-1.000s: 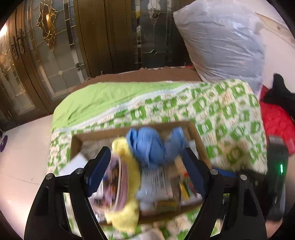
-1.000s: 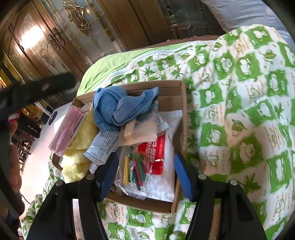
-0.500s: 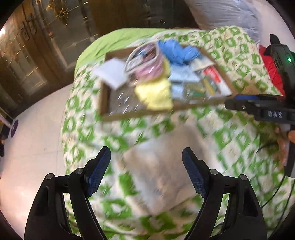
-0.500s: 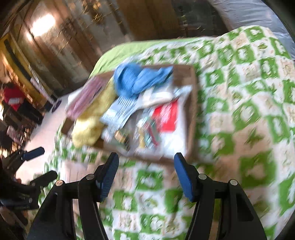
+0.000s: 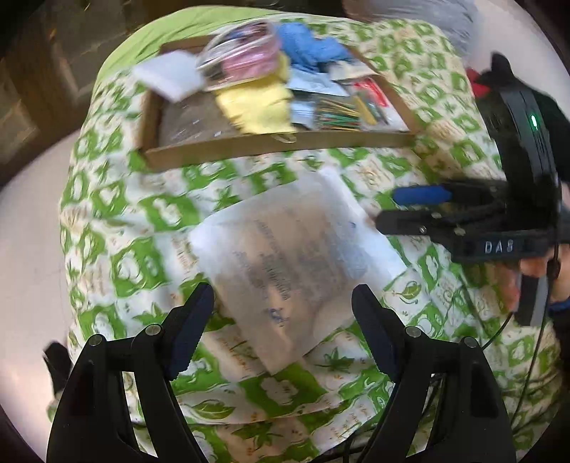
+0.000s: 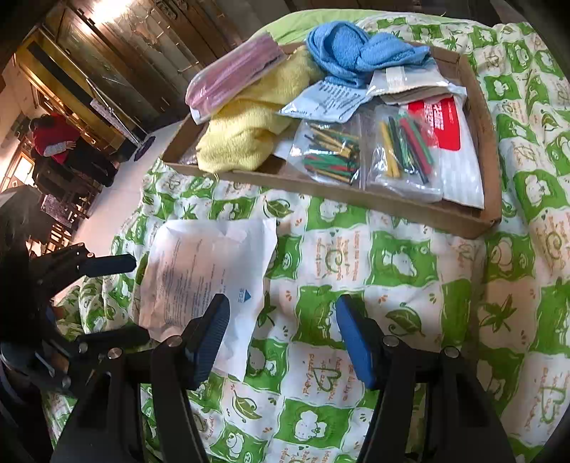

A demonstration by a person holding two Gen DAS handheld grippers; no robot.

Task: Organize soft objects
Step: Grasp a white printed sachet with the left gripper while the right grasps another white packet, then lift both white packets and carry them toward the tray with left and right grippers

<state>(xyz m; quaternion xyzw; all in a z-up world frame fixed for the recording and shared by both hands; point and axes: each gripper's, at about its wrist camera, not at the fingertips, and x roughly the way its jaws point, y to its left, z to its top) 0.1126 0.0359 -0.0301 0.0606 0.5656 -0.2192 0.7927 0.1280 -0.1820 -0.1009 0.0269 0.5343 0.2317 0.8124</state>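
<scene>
A shallow cardboard tray (image 6: pixel 420 210) (image 5: pixel 270 144) sits on a green and white patterned quilt (image 6: pixel 409 270). It holds a blue towel (image 6: pixel 356 50), a yellow towel (image 6: pixel 249 124), a pink packet (image 6: pixel 231 74), bags of coloured sticks (image 6: pixel 331 153) and plastic pouches. A white printed soft pouch (image 6: pixel 206 270) (image 5: pixel 295 256) lies on the quilt in front of the tray. My left gripper (image 5: pixel 283 327) is open and empty, just short of the pouch. My right gripper (image 6: pixel 281 331) is open and empty over the quilt, right of the pouch. The right gripper also shows in the left wrist view (image 5: pixel 427 206), and the left one in the right wrist view (image 6: pixel 107 299).
Dark wooden cabinet doors (image 6: pixel 142 53) stand behind the bed. A white floor (image 5: pixel 28 249) lies to the left of it. A person in red (image 6: pixel 53 139) is far off at the left. A grey plastic-wrapped bundle (image 5: pixel 427 10) lies beyond the tray.
Both grippers have pulled back from over the tray toward the near side of the quilt. The white pouch has come into view in front of them.
</scene>
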